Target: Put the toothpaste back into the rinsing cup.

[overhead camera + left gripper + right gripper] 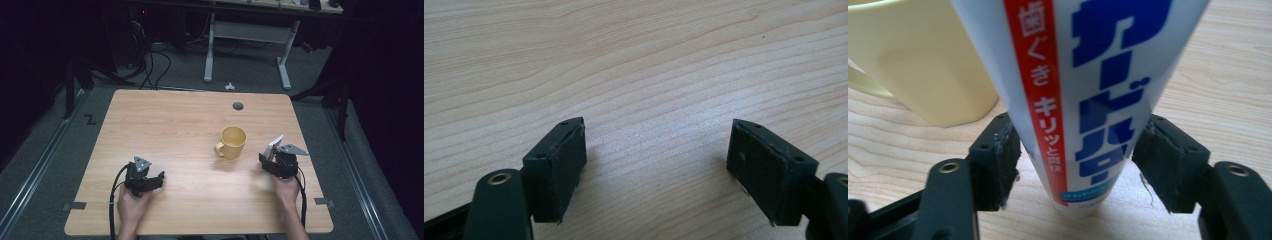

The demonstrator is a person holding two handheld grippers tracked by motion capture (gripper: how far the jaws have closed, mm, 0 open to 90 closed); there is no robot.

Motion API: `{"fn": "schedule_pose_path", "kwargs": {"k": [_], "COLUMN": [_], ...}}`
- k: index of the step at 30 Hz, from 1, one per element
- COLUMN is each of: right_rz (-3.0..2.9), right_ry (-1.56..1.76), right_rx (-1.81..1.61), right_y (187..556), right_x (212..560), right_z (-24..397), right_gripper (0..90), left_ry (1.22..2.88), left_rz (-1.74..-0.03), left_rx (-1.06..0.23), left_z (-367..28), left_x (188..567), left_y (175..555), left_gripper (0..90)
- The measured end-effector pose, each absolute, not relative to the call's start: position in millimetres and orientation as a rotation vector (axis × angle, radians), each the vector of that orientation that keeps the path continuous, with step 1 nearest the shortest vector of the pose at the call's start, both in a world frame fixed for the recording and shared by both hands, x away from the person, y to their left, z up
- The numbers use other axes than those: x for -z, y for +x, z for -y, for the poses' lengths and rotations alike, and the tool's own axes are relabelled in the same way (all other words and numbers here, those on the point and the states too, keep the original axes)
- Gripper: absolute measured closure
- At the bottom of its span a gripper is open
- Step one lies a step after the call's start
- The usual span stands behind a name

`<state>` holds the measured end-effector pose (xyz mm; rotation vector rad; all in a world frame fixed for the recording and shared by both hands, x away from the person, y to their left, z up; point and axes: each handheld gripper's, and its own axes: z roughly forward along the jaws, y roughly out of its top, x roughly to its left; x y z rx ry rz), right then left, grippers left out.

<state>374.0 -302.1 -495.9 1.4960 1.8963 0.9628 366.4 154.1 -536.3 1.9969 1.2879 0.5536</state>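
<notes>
A white toothpaste tube (1083,90) with blue and red lettering stands upright between the jaws of my right gripper (1080,150), and both pads press its lower end. In the high view the tube (274,146) rises from that gripper (272,159) near the table's right edge. Just left of it stands a yellow mug (233,142) with its handle toward the front left; in the right gripper view the mug (918,65) is close behind the tube. My left gripper (159,177) rests at the front left, its jaws (656,160) open over bare wood.
The wooden table (170,125) has a grey cable hole (238,106) near its far edge. Beyond it are a white desk frame (247,35), cables (150,65) and a small white object (229,86) on the floor. A hand (131,207) holds each gripper at the front.
</notes>
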Motion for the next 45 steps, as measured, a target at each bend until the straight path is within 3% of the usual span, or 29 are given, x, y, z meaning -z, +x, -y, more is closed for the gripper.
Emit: {"fn": "schedule_pose_path", "kwargs": {"k": [7, 15, 45], "right_rz": [-1.887, -1.886, -1.947], "right_ry": [1.492, 1.482, 1.446], "right_rx": [-0.945, -0.931, -1.002], "right_y": [374, 374, 364], "right_x": [497, 496, 485], "right_z": [300, 300, 304], "right_gripper": [45.3, 47.7, 50.8], "left_ry": [1.997, 1.998, 1.998], "left_rz": [-1.287, -1.286, -1.287], "left_rx": [-0.553, -0.553, -0.553], "left_z": [-154, -154, -154], "left_x": [536, 536, 536], "left_y": [366, 366, 366], "left_gripper": [24.3, 24.3, 24.3]}}
